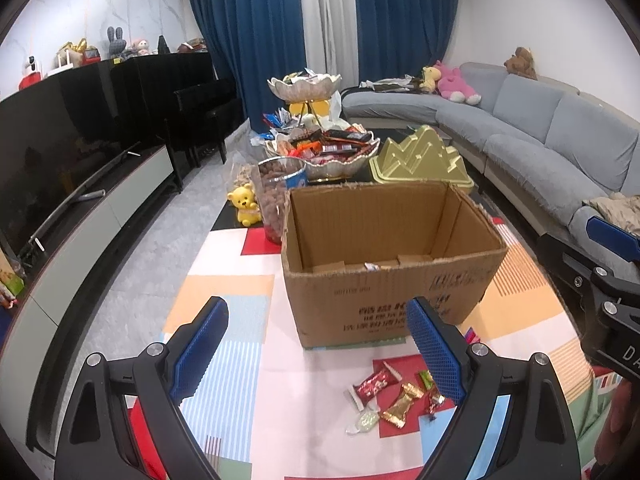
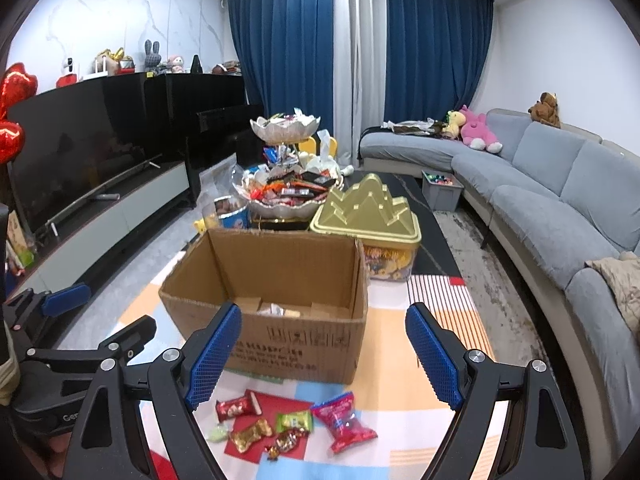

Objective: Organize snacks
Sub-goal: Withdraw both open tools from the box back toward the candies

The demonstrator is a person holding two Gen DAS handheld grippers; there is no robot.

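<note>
Item: loose snacks on patterned mat, in front of cardboard box
- Red wrapper, gold wrapper, green wrapper, pink packet, small foil sweets beside them; all lying flat, near the box's front wall
- Box: open-topped, a few wrappers on its floor
- Behind box: tiered snack bowl, gold mountain-lidded tub
- Left tool: wide, empty, above the mat
- Right tool: wide, empty, above the snacks
</note>
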